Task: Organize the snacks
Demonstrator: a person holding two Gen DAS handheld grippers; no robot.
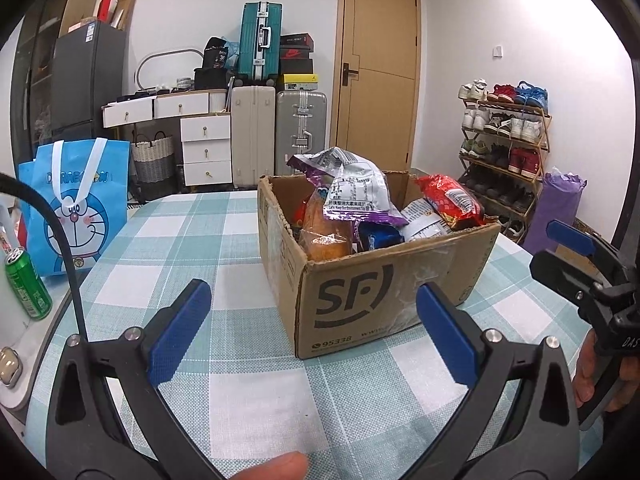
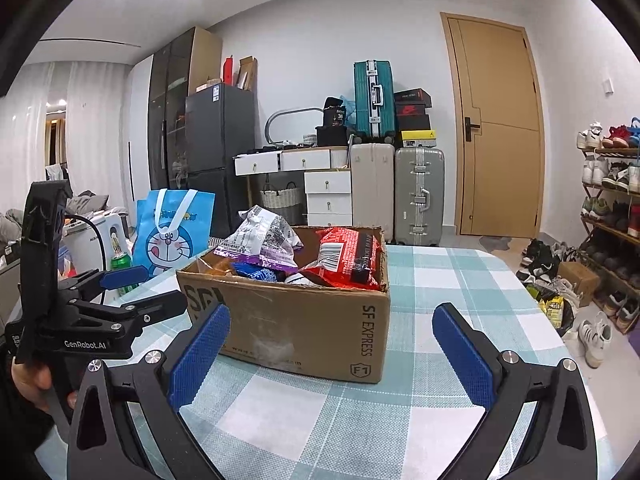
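A brown cardboard box [image 1: 384,292] [image 2: 304,320] stands on the checked tablecloth, packed with snack bags. A silver and purple bag [image 1: 352,188] [image 2: 262,238] tops the pile, beside a red bag [image 1: 452,200] [image 2: 346,258], an orange pack [image 1: 324,228] and a blue pack [image 1: 378,236]. My left gripper [image 1: 310,316] hovers open just short of the box's near corner, nothing between its fingers. My right gripper [image 2: 330,338] is open too, facing the box's long side, empty. Each gripper shows in the other's view: the right one [image 1: 568,248], the left one [image 2: 136,288].
A blue cartoon tote bag [image 1: 76,208] [image 2: 174,232] stands at the table's far left, with a green can [image 1: 28,284] [image 2: 122,264] near it. A white appliance [image 1: 8,320] sits at the left edge. Suitcases, drawers and a shoe rack [image 1: 504,152] line the walls.
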